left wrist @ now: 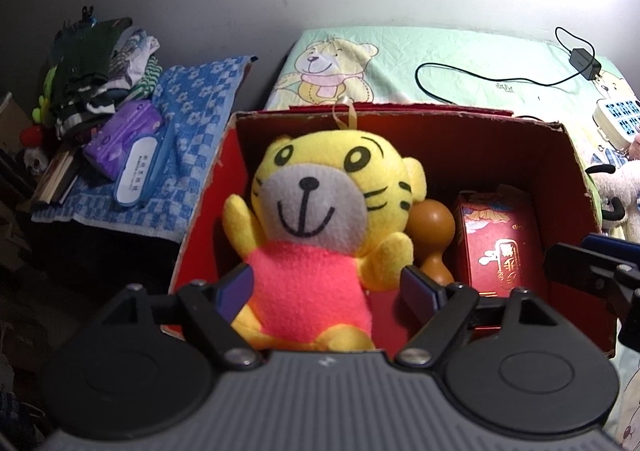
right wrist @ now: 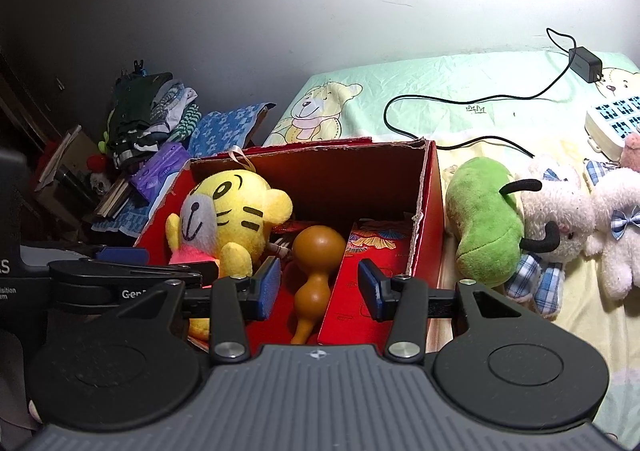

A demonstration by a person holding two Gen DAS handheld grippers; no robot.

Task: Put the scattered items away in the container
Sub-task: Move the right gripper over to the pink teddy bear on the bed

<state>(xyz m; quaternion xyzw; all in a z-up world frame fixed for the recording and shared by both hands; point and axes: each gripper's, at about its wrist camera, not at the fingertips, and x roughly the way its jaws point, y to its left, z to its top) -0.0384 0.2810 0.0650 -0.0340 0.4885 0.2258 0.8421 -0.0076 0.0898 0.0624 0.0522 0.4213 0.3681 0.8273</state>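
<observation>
Left gripper (left wrist: 330, 287) spread wide, blue pads (left wrist: 239, 288) flanking the pink belly of a yellow plush tiger with grey muzzle and pink shirt (left wrist: 320, 211), pads apparently clear of the fabric. Tiger sitting upright in the left part of an open red cardboard box with torn rim (left wrist: 576, 159), face toward the left camera, orange hanging loop at the top.

Just right of it, a smooth brown wooden gourd (right wrist: 316, 275), lying on the box floor, long axis toward the right camera, bulb end away, narrow stem nearest. Further right, a red carton with gold Chinese characters (left wrist: 502, 247), too small to read.

Right gripper (right wrist: 319, 285) parted and empty above the gourd's waist.

Outside the box, on the green bear-print bedsheet (right wrist: 460, 91): a green plush toy (right wrist: 484, 219), white plush animals (right wrist: 568, 219). "Gen" partly legible on the left gripper in the right view.
</observation>
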